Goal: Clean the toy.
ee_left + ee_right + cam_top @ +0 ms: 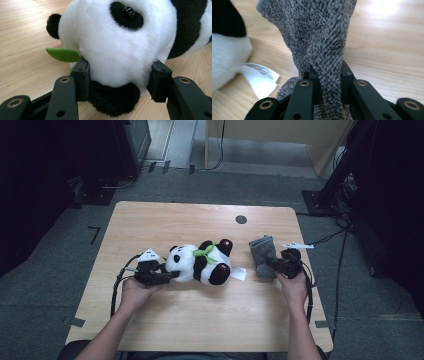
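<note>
Two grips: I am clamping left gripper on panda, right gripper pinching grey cloth; next, likely draping it over panda.

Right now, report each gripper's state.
Left gripper: closed on the panda's head.
Right gripper: shut on the grey cloth.

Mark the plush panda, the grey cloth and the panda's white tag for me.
plush panda (192,262), high view, on its white body.
grey cloth (324,37), right gripper view, on the raised fold above the jaws.
white tag (260,78), right gripper view, on its flat middle.
</note>
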`<state>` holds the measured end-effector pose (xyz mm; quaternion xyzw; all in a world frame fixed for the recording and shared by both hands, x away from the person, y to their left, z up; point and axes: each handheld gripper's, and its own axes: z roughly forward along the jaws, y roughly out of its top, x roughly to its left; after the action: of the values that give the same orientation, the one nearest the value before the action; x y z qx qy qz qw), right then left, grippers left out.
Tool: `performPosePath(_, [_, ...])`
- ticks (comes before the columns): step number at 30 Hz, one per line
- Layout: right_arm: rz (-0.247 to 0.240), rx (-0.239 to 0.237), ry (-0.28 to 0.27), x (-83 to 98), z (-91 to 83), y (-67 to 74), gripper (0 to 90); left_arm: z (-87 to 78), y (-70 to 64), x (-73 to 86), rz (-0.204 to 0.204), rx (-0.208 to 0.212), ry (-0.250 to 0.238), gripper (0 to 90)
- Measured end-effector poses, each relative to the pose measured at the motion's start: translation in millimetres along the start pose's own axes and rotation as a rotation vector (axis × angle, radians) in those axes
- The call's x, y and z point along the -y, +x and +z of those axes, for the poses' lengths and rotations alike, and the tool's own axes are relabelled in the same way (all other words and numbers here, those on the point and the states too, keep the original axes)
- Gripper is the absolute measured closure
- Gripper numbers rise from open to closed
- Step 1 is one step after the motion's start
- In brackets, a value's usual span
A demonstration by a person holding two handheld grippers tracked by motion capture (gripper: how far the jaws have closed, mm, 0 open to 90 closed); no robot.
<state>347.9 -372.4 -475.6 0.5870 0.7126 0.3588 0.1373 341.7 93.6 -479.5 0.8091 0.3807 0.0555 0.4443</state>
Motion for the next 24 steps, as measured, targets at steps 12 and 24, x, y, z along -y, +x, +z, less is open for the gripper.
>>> performPosePath(12, [-0.016, 0.016, -0.003, 6.8, 24.2, -14.5, 69.7, 0.2, 0.6, 1.4, 0.002, 0.005, 0.003, 44.6])
performPosePath(24, [0.009, 0.012, -0.042, 2.2, 11.9, -16.2, 40.7, 0.0, 1.0, 1.4, 0.001, 0.005, 0.004, 43.0])
